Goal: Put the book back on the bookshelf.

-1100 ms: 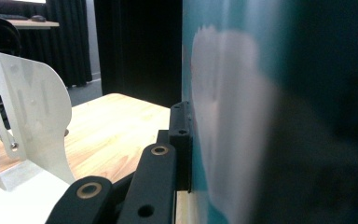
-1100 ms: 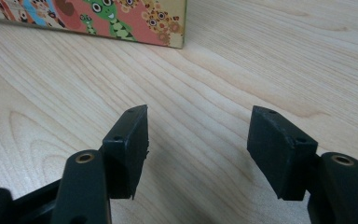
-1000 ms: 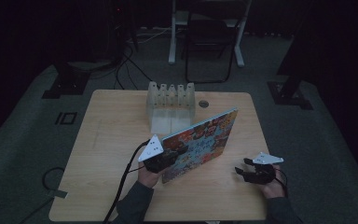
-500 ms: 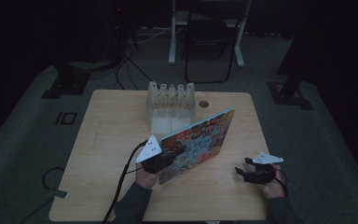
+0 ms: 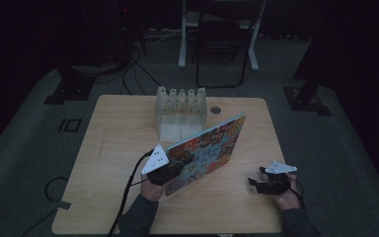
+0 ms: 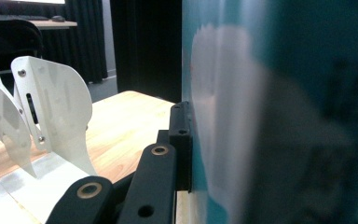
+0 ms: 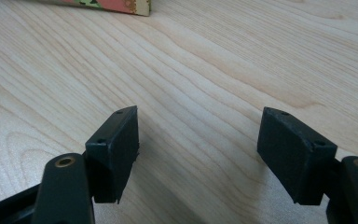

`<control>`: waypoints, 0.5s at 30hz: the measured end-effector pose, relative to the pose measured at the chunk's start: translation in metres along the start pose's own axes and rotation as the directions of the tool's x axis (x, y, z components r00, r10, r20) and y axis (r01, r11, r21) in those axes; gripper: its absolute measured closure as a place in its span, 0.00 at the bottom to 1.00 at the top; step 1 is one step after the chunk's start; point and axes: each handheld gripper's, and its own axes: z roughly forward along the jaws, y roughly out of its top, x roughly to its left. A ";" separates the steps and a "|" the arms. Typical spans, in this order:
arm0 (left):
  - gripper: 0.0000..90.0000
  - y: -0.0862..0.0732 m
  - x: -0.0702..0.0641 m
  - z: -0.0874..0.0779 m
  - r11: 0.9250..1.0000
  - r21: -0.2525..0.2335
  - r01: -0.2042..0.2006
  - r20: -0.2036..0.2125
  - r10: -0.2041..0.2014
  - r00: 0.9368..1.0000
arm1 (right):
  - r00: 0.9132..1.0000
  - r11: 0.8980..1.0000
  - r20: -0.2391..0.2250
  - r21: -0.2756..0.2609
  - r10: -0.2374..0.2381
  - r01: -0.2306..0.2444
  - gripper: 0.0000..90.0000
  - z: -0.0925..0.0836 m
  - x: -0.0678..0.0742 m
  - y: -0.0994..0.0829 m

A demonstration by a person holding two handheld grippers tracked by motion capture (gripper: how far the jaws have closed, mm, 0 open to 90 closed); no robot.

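High view: the left gripper clamps the book upright mid-table, near the rack. The right gripper, its jaws just opened and empty, leaves the book one-sided; it could tip.

Left gripper clamped tight on the lower corner of a tilted picture book, one black pad flat against the cover in the left gripper view, grey three-cornered plate facing up, cable trailing back along a dark sleeve rising from the bottom edge of the high view. Right gripper held low over bare wood near the table's right front corner, well apart from the left, jaws spread wide after just opening, nothing between them. Right hand wrapped around that gripper's body, wrist low, forearm entering from the bottom right of the high view.
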 end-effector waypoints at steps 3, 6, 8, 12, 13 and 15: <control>0.90 0.001 -0.001 -0.002 1.000 -0.002 -0.004 -0.001 0.004 1.000 | 1.000 1.000 -0.002 0.002 0.003 -0.003 0.31 0.000 0.000 0.000; 0.90 0.002 -0.001 -0.004 1.000 -0.003 0.000 0.003 0.000 1.000 | 1.000 1.000 -0.005 0.005 0.005 -0.005 0.30 0.000 -0.001 0.000; 0.90 0.002 0.000 -0.005 1.000 -0.002 -0.003 -0.002 0.003 1.000 | 1.000 1.000 -0.008 0.006 0.006 -0.006 0.30 0.000 -0.001 0.000; 0.90 0.002 0.001 -0.007 1.000 0.002 -0.002 -0.012 0.002 1.000 | 1.000 1.000 -0.012 0.008 0.008 -0.007 0.30 0.001 -0.001 0.000; 0.90 0.002 0.001 -0.008 1.000 0.001 0.000 -0.015 0.000 1.000 | 1.000 1.000 -0.013 0.008 0.009 -0.008 0.30 0.001 -0.001 0.000; 0.90 0.002 0.001 -0.010 1.000 0.000 0.002 -0.021 -0.002 1.000 | 1.000 1.000 -0.014 0.009 0.009 -0.009 0.30 0.001 -0.001 0.000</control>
